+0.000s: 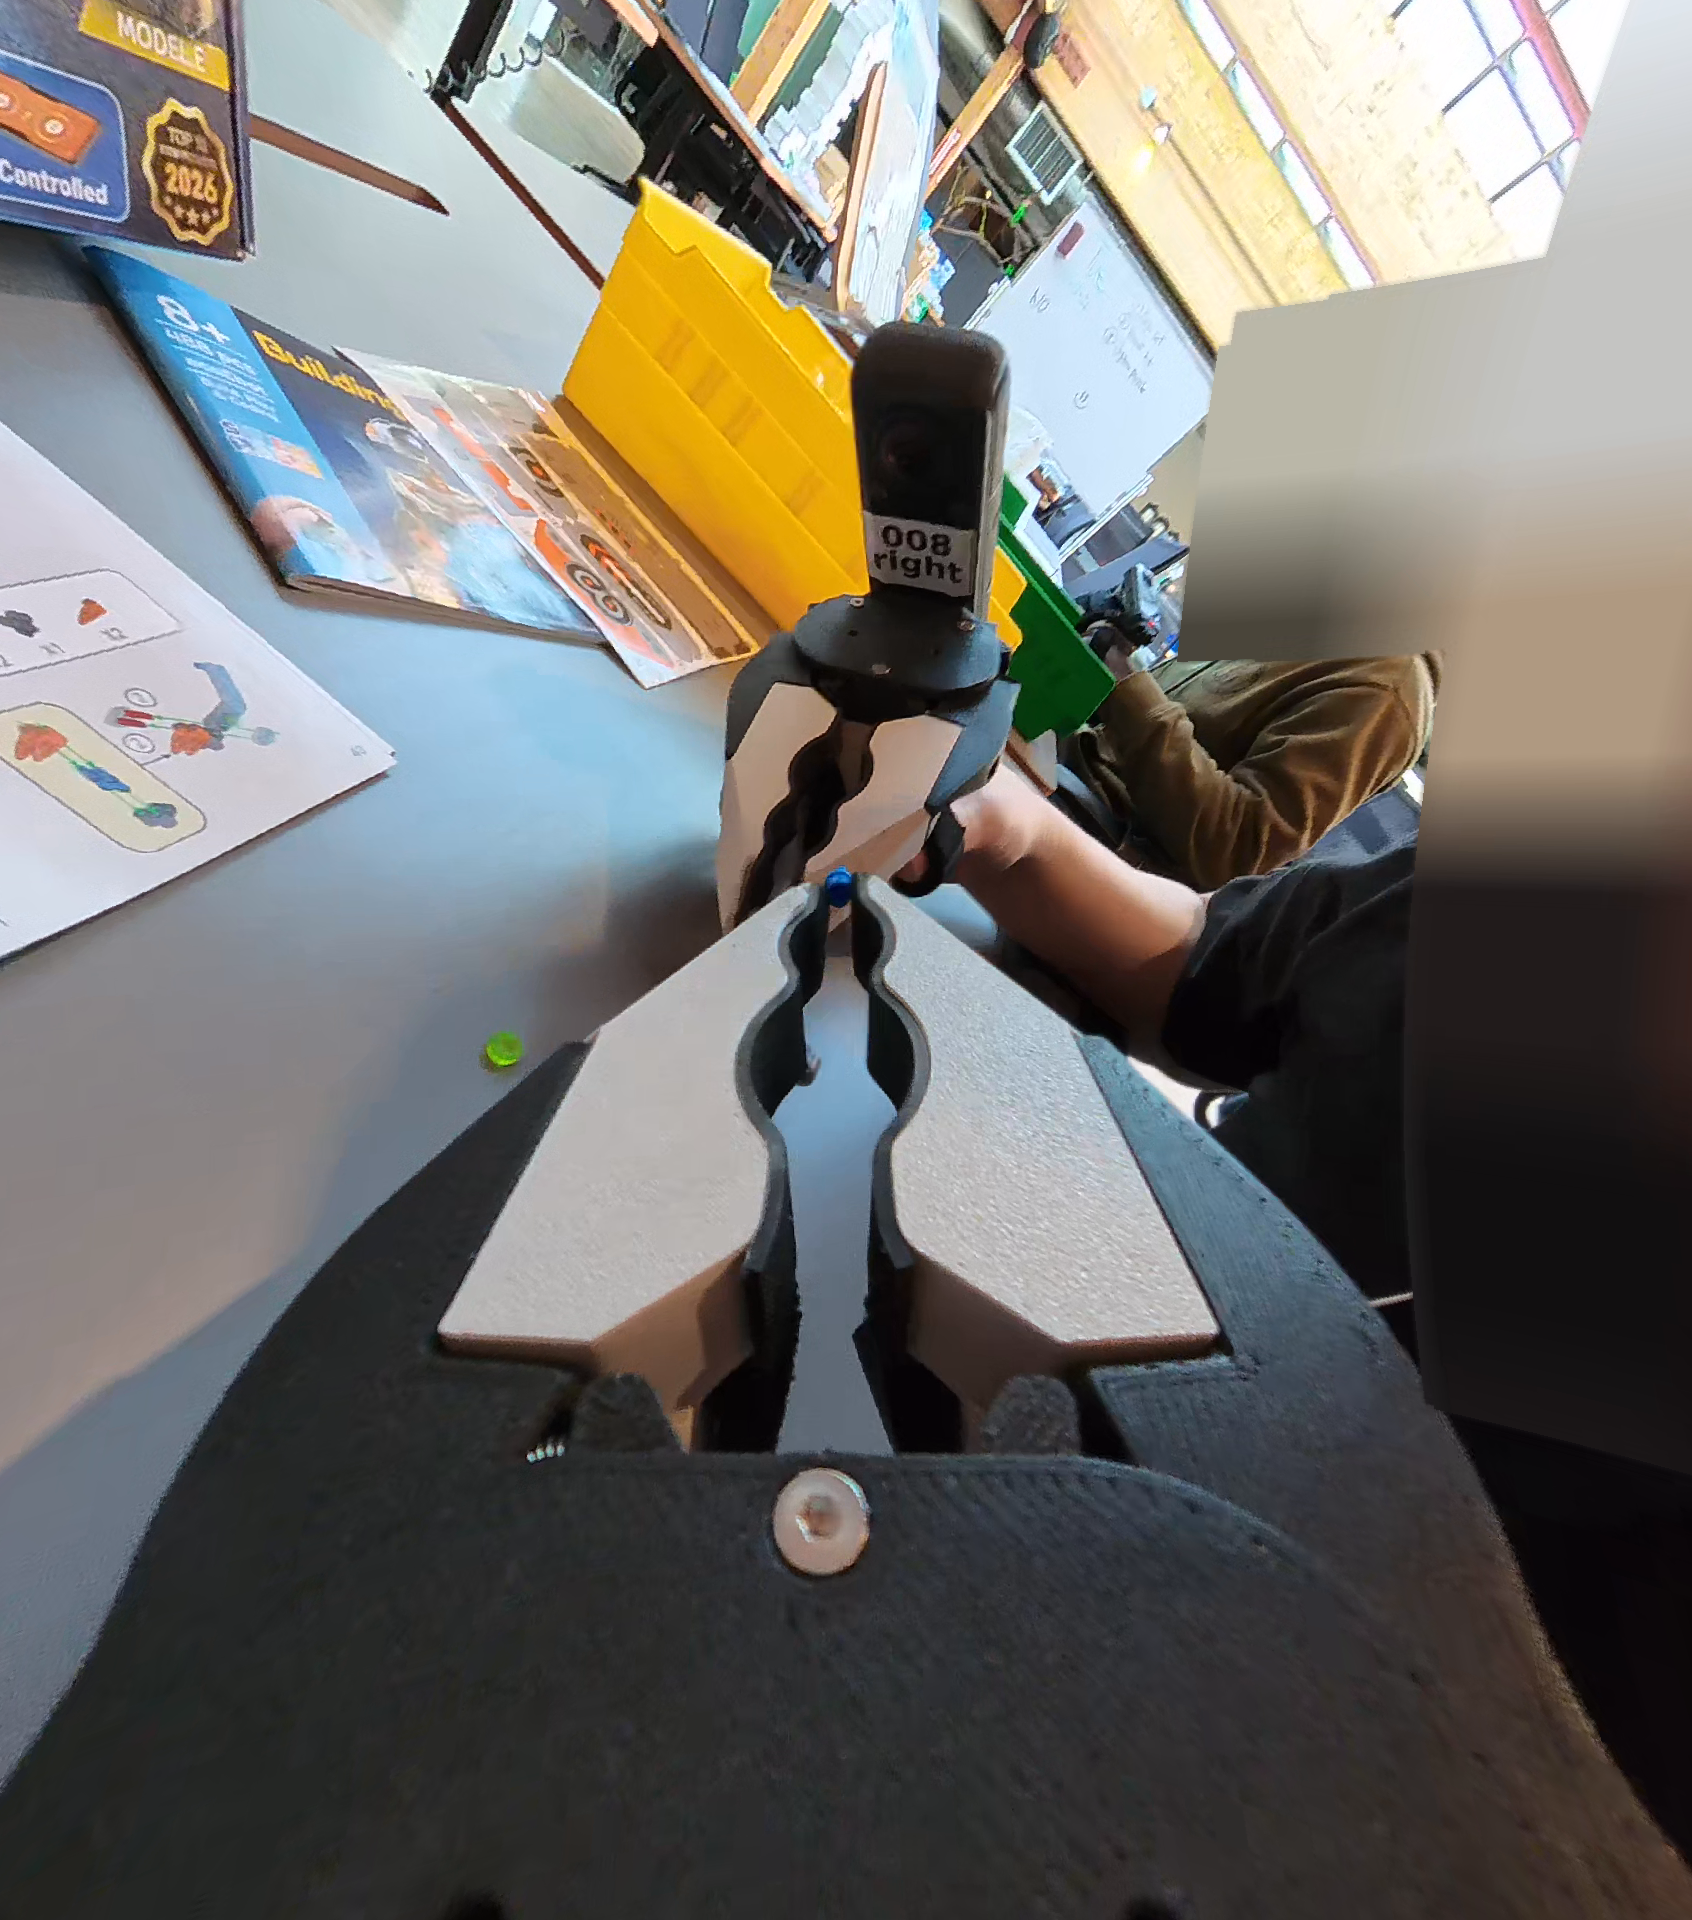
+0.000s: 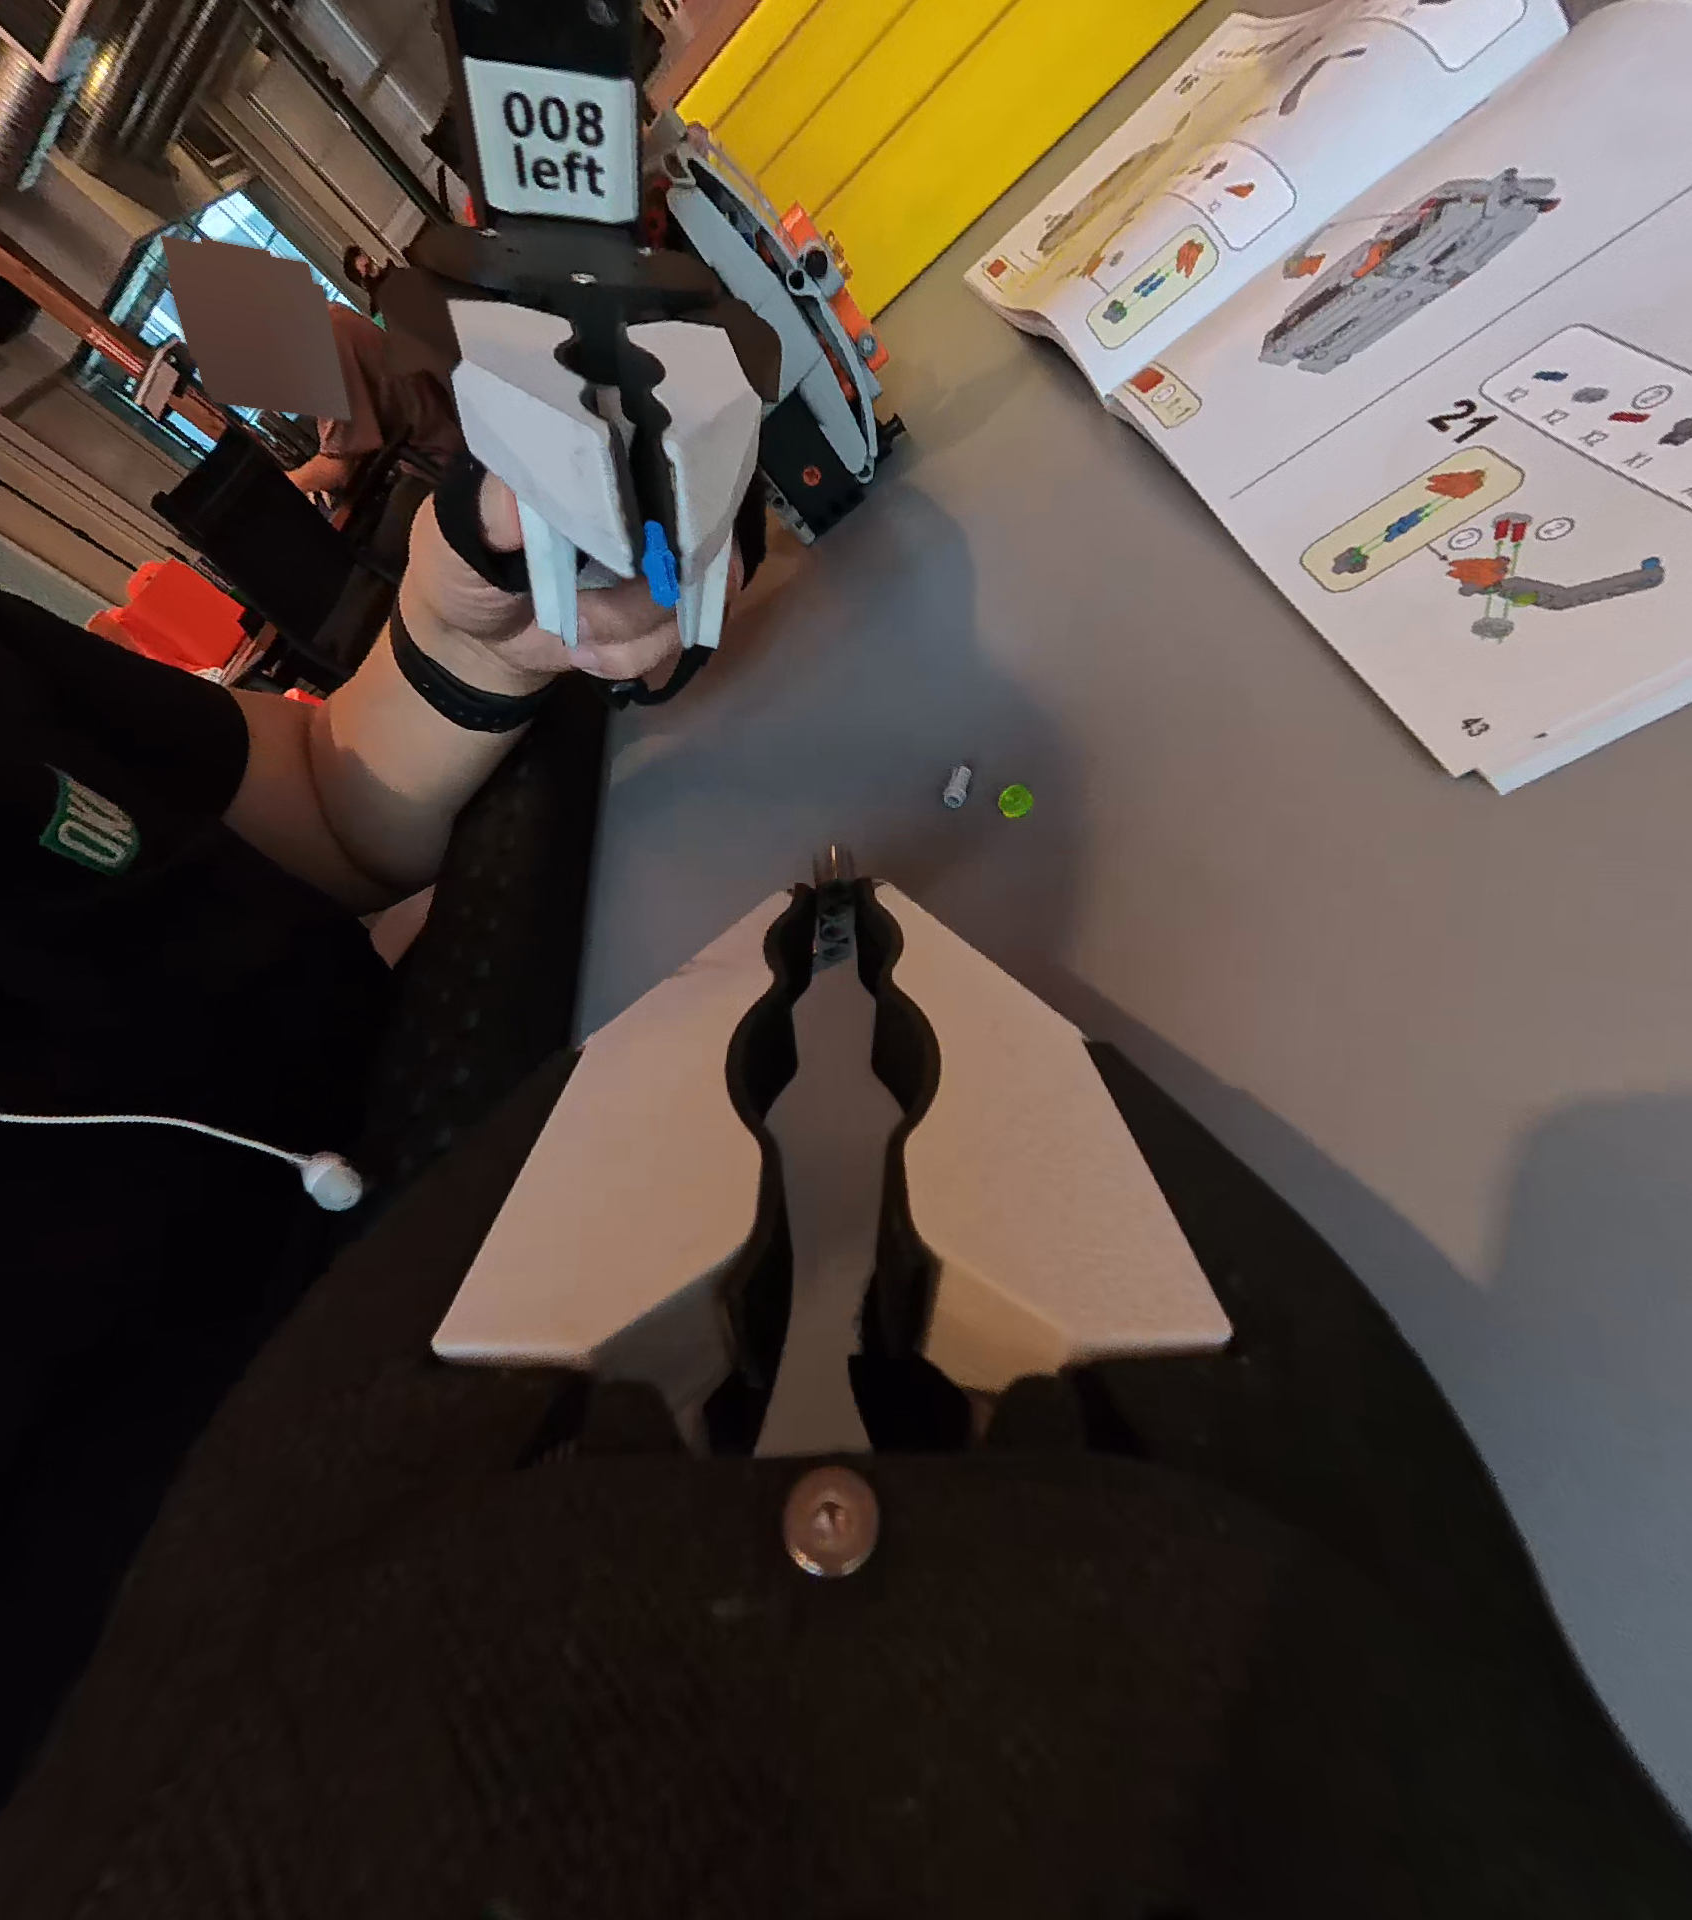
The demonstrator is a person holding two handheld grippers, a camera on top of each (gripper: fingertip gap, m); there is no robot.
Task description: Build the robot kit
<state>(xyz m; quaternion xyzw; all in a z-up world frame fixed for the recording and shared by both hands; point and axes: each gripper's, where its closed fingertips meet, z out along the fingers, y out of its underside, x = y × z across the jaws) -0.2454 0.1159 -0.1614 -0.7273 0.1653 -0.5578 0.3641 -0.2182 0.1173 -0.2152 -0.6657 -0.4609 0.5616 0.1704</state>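
My left gripper (image 1: 837,896) is shut on a small blue peg (image 1: 837,889) at its tips; the peg also shows in the right wrist view (image 2: 658,561), where the left gripper (image 2: 660,571) is held above the table edge. My right gripper (image 2: 834,902) is shut on a small dark grey beam piece (image 2: 831,930) with a pin sticking out of its front. In the left wrist view the right gripper (image 1: 790,883) points at my left tips, nearly touching them. A green round stud (image 2: 1014,801) and a small grey bush (image 2: 956,787) lie loose on the grey table (image 2: 1237,1039).
An open instruction booklet (image 2: 1507,395) lies at the right, also seen in the left wrist view (image 1: 73,707). A yellow bin (image 1: 717,416), a green bin (image 1: 1055,644), a second booklet (image 1: 385,488), a box (image 1: 63,114) and a partly built grey-orange model (image 2: 811,343) stand nearby. The green stud shows in the left wrist view (image 1: 503,1049). Tip to tip, the grippers are about 6 cm apart. The right tips stand about 6 cm off the green round stud (image 2: 1014,801). It turns up in the left wrist view (image 1: 503,1050) as well.
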